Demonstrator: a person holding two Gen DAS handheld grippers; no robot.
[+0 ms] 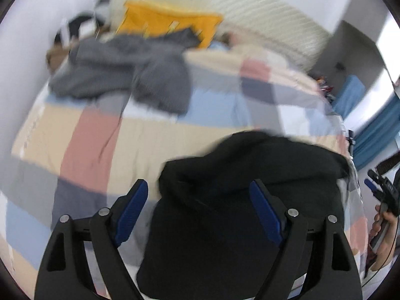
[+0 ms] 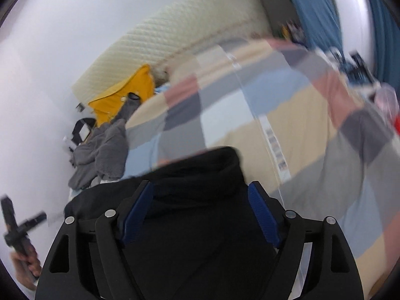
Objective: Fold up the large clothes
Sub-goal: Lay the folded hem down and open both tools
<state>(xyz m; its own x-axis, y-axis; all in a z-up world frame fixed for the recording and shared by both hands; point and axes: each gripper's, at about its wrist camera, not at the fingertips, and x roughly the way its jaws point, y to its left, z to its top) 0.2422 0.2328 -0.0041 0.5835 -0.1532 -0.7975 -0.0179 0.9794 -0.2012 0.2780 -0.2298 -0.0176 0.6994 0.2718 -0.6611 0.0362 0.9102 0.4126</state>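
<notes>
- Black garment (image 1: 250,200): bunched on the patchwork bedspread (image 1: 100,137), directly below and ahead of both grippers.
- Left gripper (image 1: 198,207): jaws apart, nothing gripped; cloth spreads to its right.
- Right gripper (image 2: 200,210): jaws apart, centred over it, nearer.
- Long axis: cannot tell.
- Containers: none seen.

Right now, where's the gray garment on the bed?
The gray garment lies crumpled at the bed's far end, just below the yellow pillow, well beyond the black garment; it is upper left in the left wrist view.
</notes>
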